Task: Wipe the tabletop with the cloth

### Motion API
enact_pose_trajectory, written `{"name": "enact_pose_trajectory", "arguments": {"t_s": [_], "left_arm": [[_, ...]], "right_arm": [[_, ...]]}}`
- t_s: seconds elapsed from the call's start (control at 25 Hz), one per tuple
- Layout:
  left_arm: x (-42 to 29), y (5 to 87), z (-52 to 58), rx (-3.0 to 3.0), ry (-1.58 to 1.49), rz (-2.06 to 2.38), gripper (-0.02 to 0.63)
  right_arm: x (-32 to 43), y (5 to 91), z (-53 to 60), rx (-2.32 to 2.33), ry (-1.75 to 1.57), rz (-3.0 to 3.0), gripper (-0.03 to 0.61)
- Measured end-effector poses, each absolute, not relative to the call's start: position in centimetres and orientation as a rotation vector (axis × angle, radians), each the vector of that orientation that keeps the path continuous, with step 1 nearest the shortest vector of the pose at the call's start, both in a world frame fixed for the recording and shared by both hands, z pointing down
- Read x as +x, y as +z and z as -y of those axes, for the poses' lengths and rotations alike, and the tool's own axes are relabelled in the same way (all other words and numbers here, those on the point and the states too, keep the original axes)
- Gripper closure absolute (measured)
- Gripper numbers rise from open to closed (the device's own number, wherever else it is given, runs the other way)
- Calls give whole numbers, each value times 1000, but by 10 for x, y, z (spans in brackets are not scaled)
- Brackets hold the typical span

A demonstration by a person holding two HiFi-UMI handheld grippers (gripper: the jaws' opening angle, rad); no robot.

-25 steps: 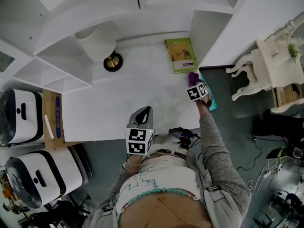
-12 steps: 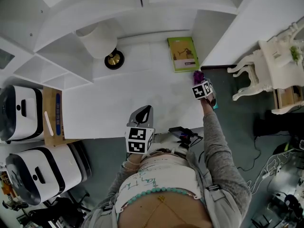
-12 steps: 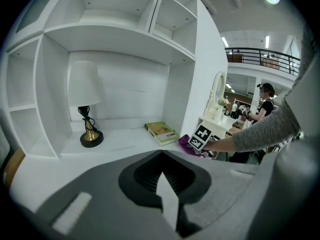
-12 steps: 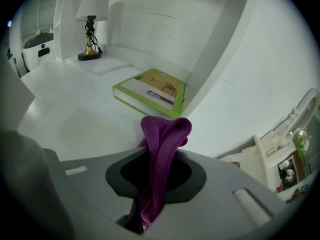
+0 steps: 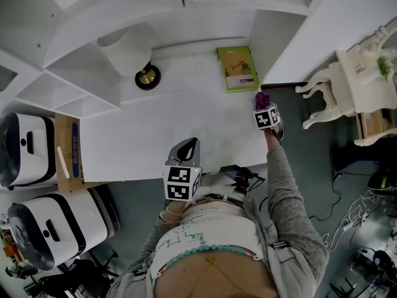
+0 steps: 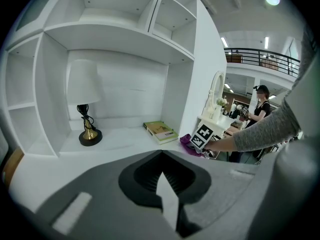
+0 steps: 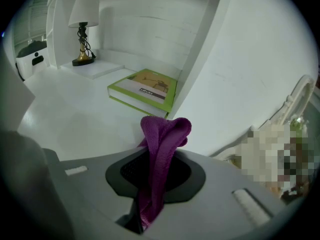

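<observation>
Left gripper (image 5: 188,146): jaws pressed together with nothing between them; over the near edge of the desk (image 5: 142,138), close to the person's body.
Right gripper (image 7: 155,179): clamped tight on the cloth (image 7: 162,134); at the desk's right edge, well to the right of the left gripper and farther out.
Cloth: purple, pinched between the right gripper's jaws, a bunched fold poking out past their tips; contact with the desk not clear.
Book (image 7: 145,90): green, flat on the desk, just beyond the right gripper, beside the white side wall.
Lamp (image 6: 85,109): white shade, brass base, at the back of the desk, far ahead and left of both grippers.
</observation>
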State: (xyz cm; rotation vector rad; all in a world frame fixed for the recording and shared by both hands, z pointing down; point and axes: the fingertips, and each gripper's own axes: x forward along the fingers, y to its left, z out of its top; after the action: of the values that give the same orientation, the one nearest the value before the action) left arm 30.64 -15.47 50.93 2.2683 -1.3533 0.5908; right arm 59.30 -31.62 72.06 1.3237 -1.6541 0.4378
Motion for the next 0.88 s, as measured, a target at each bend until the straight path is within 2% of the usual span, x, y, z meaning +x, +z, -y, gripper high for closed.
{"name": "enact_pose_trajectory", "arguments": {"t_s": [0.88], "left_arm": [[310,510,153,2306,580,1298,609]], "right_arm": [[605,725,269,1346,418,1628,500]]}}
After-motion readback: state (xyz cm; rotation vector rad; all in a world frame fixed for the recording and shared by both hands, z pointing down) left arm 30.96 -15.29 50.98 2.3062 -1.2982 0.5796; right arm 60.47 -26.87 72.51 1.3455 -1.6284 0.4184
